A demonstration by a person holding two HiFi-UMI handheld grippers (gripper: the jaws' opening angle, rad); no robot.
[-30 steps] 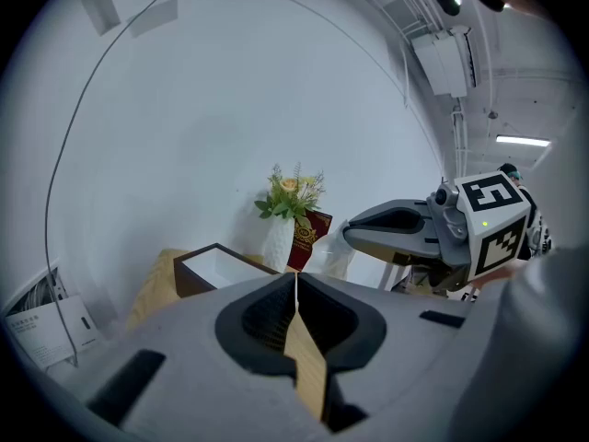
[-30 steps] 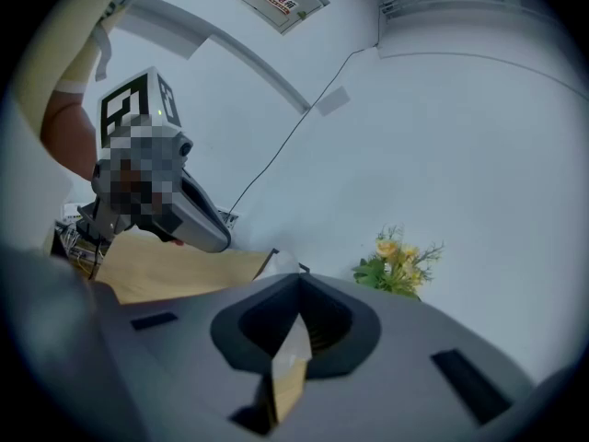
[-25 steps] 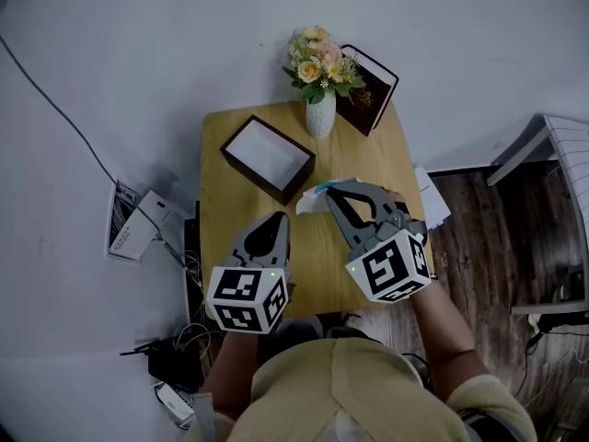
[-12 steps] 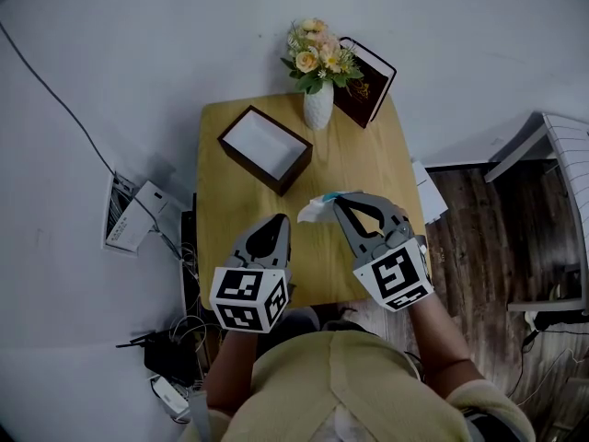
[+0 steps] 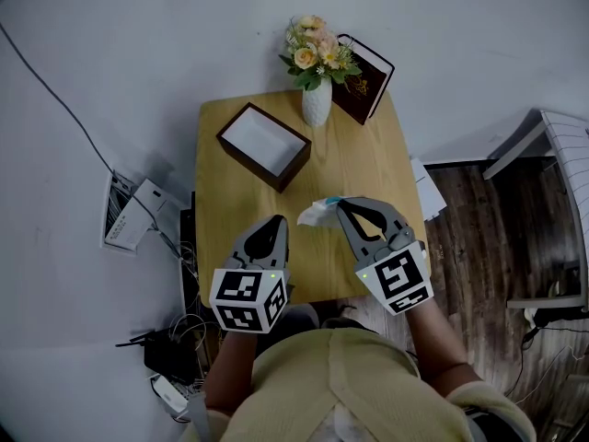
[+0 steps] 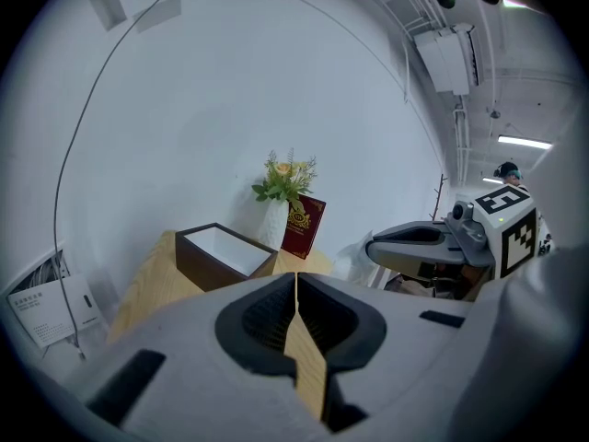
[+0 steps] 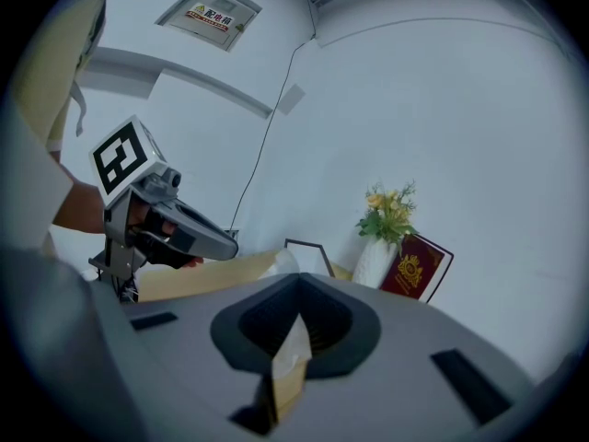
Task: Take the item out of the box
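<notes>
A dark brown open box (image 5: 248, 161) with a white inside stands at the table's far left, also seen in the left gripper view (image 6: 198, 263). My right gripper (image 5: 339, 203) is shut on a crumpled white item (image 5: 316, 214) with a pale blue edge, held over the table's middle, clear of the box. In the right gripper view the item (image 7: 281, 263) shows just past the closed jaws of my right gripper (image 7: 296, 284). My left gripper (image 5: 279, 219) hovers near the front edge, shut and empty; its jaws meet in its own view (image 6: 296, 279).
A white vase of flowers (image 5: 317, 104) and a dark red book (image 5: 363, 79) stand at the back of the wooden table (image 5: 359, 164). Papers (image 5: 425, 190) hang off its right edge. A white device (image 5: 138, 219) and cables lie on the floor to the left.
My right gripper has drawn back a little from the box toward the table's front, still holding the white item. The left gripper has stayed put.
</notes>
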